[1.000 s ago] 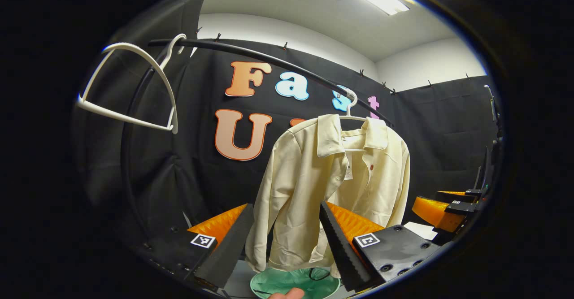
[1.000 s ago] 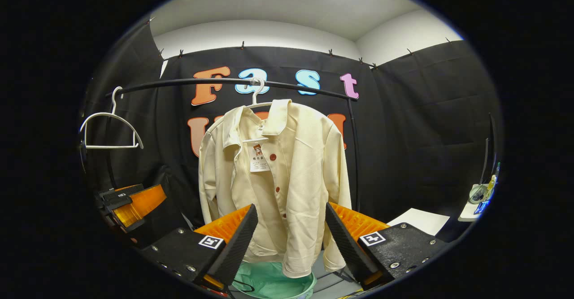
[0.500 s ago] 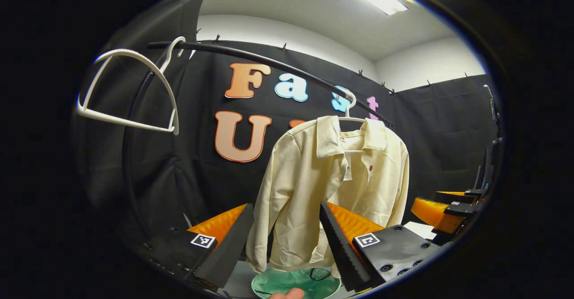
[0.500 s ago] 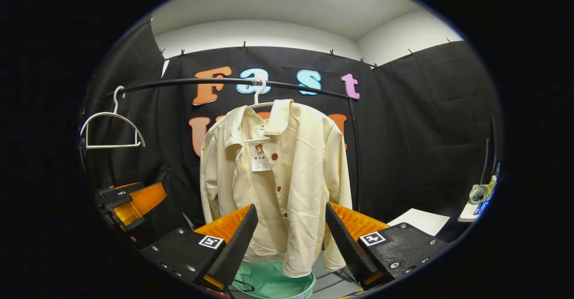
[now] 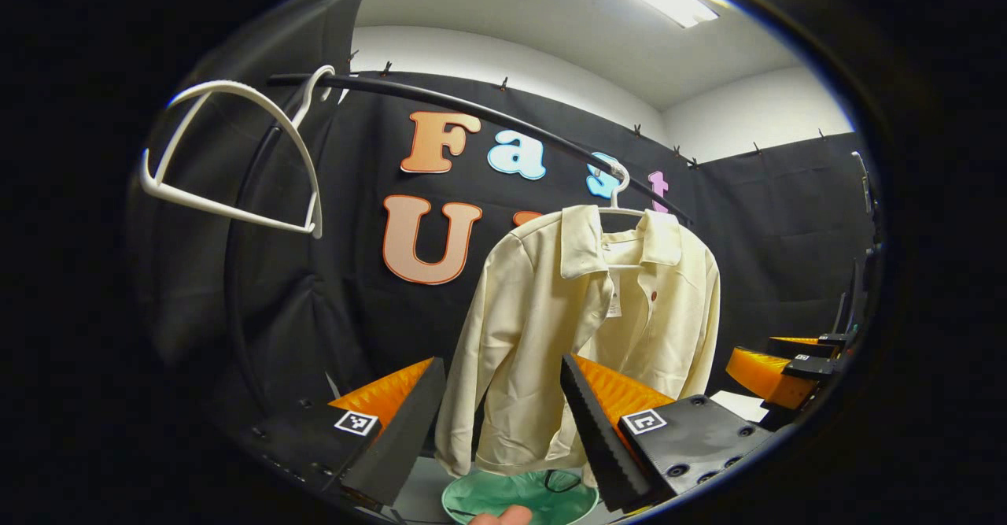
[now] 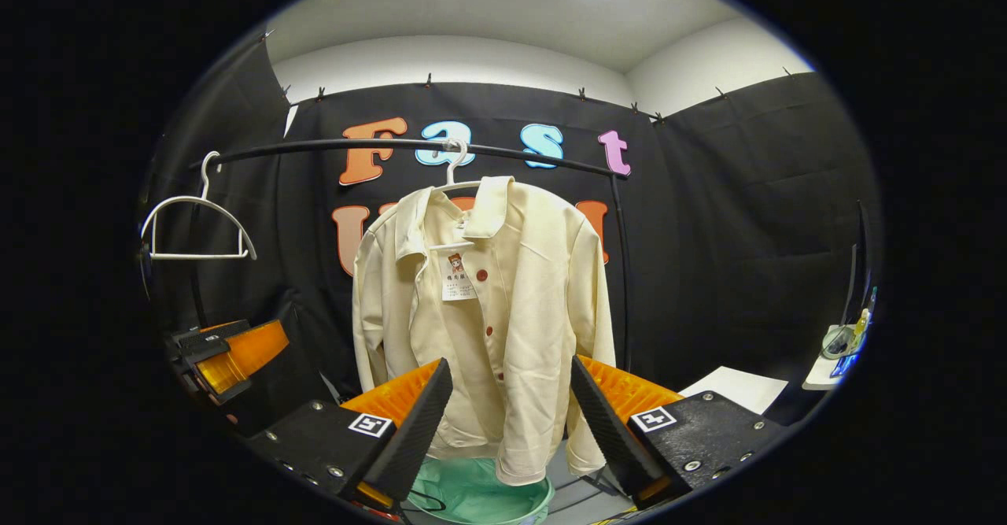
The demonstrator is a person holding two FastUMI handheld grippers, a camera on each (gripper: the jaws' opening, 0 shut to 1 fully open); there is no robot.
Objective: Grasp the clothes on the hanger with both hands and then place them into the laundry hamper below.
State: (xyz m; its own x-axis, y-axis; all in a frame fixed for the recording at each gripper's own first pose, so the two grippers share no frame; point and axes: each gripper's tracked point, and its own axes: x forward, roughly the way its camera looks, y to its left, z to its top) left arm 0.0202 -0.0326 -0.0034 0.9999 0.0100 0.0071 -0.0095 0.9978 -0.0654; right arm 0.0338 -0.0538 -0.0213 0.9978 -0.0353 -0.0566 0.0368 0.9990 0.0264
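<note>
- Two views, one garment: in the left gripper view, the left gripper [image 5: 499,419] stands spread and empty at six o'clock, short of the cream jacket [image 5: 586,328] hanging on a white hanger [image 5: 617,194] from the black rail [image 5: 472,108] at about two o'clock.
- An empty hanger [image 5: 236,155] hangs at ten o'clock; the green laundry hamper [image 5: 519,497] sits at six o'clock, under the jacket's hem.
- In the right gripper view, the right gripper [image 6: 507,415] is likewise spread and holding nothing, the jacket [image 6: 503,305] dead centre, the hamper [image 6: 480,497] below it at six o'clock.
- Risk, as judged: pinching only a sleeve or hem could drag the hanger along the rail, or unhook it, so the hanger drops with the jacket.
</note>
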